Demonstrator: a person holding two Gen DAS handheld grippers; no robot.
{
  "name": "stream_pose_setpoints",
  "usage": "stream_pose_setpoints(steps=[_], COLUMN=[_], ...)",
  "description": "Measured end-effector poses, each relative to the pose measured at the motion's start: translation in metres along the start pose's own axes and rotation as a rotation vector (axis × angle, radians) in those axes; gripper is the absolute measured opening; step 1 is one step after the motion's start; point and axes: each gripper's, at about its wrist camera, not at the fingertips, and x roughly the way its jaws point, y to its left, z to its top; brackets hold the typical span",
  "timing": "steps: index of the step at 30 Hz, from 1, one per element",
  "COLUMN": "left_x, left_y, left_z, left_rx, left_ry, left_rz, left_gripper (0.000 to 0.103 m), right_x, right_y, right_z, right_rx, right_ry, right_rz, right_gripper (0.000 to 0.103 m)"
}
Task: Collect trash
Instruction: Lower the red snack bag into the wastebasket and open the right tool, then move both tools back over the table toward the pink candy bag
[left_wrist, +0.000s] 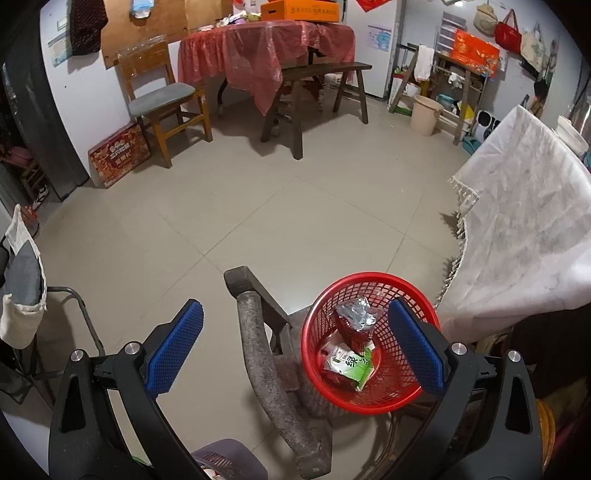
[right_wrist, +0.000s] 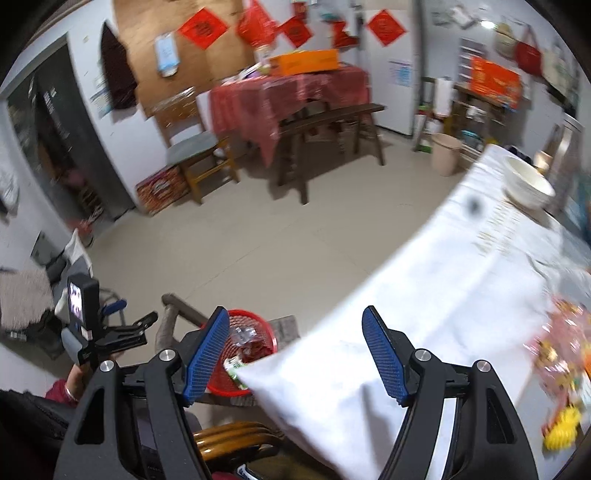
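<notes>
A red mesh basket (left_wrist: 402, 400) sits on a dark wooden chair, low in the left wrist view. It holds a silver and red wrapper (left_wrist: 356, 319) and a green and white packet (left_wrist: 351, 365). My left gripper (left_wrist: 295, 345) is open and empty, above and just left of the basket. In the right wrist view the basket (right_wrist: 258, 326) shows at bottom centre, partly behind the cloth. My right gripper (right_wrist: 295, 356) is open and empty, over the near corner of the white tablecloth (right_wrist: 424, 295). Colourful wrappers (right_wrist: 561, 354) lie blurred on the cloth at the right.
The table with the white cloth (left_wrist: 524, 229) fills the right side; a white bowl (right_wrist: 528, 184) stands on it. A grey-worn chair backrest (left_wrist: 266, 362) curves beside the basket. Across the tiled floor (left_wrist: 258, 206) stand a red-covered table (left_wrist: 266, 48), a bench (left_wrist: 317, 74) and a wooden chair (left_wrist: 162, 99).
</notes>
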Motion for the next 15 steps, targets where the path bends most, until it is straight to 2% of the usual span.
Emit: stream_pose_setpoints(steps=[2,9,15], left_x=[0.000,-0.008,-0.012], left_y=[-0.004,-0.018,-0.032], left_z=[0.002,0.006,0.009], left_rx=[0.009,0.049,0.062], left_ry=[-0.002,-0.030,-0.036], left_rz=[0.001,-0.011,-0.029], left_gripper=[0.096,0.096,0.096], right_x=[-0.009,-0.040,-0.064], right_y=[-0.011,-0.070,-0.117], right_z=[-0.005,-0.026,-0.048], right_rx=[0.019,0.131,0.249], right_ry=[-0.018,-0.063,-0.097], right_rz=[-0.023,-0.187,-0.235], right_gripper=[0.075,0.078,0.078])
